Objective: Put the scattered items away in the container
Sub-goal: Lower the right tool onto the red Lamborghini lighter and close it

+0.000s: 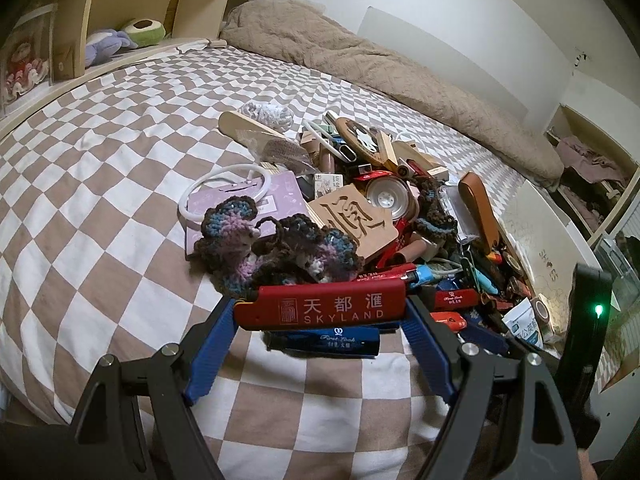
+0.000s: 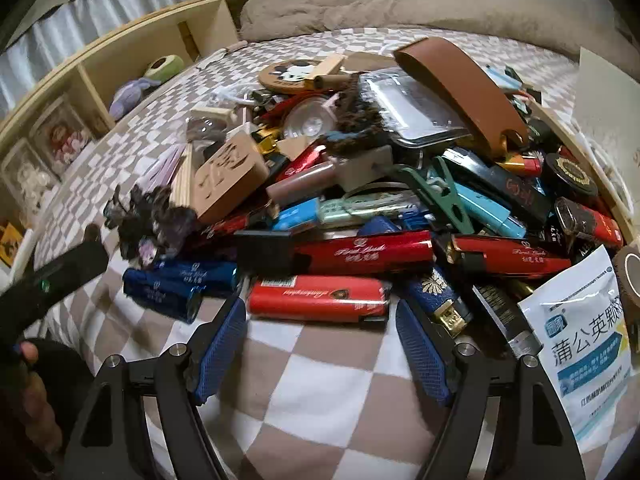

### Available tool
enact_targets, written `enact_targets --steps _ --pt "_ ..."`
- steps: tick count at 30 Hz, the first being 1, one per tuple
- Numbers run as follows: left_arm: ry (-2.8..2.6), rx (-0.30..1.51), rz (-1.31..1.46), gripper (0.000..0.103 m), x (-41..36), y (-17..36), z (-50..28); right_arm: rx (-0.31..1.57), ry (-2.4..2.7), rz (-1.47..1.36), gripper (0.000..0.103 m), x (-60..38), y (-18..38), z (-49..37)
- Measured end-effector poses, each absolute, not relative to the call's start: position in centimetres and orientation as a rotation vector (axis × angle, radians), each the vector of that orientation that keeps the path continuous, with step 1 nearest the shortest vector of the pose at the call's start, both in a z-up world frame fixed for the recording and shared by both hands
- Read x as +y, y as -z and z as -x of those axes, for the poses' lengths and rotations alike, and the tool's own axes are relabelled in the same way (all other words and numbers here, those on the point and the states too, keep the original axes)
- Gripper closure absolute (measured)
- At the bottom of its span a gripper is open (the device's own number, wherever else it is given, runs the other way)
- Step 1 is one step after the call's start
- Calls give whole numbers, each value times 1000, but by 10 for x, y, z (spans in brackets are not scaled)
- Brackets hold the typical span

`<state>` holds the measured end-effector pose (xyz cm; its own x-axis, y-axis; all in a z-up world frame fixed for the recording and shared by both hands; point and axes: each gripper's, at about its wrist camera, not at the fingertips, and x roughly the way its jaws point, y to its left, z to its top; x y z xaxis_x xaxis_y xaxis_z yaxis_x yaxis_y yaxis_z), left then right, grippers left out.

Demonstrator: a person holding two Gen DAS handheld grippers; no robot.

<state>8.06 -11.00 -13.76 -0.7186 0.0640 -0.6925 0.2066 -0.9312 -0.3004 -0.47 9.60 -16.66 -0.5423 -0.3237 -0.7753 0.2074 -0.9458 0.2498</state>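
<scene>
A heap of small items lies on the checkered bed cover [image 1: 100, 184]: lighters, wooden tags, crochet pieces, a brown leather case [image 2: 460, 92]. In the left wrist view my left gripper [image 1: 320, 308] is shut on a red SKYLAND lighter [image 1: 320, 306], held crosswise between the blue fingertips above a blue lighter [image 1: 324, 344]. In the right wrist view my right gripper [image 2: 320, 320] is open, its blue fingers [image 2: 220, 344] on either side of a red lighter [image 2: 316, 298] at the heap's near edge. A white box [image 1: 536, 240] stands at the heap's right side.
A beige blanket [image 1: 360, 60] lies along the bed's far side. A wooden shelf [image 1: 100, 8] with plush toys stands at the back left. A white sachet [image 2: 580, 344] and a tape roll [image 2: 628, 272] lie at the right. The other gripper's black body [image 2: 52, 280] shows at left.
</scene>
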Motion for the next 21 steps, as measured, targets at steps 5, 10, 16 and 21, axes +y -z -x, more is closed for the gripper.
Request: enact_targets --steps 5,10,16,21 --pt "2786 556 -1148 20 -110 138 -80 -139 2552 -1305 16 90 168 9" --pt "2791 552 -1160 20 -108 139 -80 -84 2607 -1323 14 77 170 6" --pt "2789 550 -1177 20 -108 141 -78 -127 2677 -1351 15 72 172 11" --pt "2789 550 -1179 20 -107 141 -78 -104 2709 -1350 23 71 171 7"
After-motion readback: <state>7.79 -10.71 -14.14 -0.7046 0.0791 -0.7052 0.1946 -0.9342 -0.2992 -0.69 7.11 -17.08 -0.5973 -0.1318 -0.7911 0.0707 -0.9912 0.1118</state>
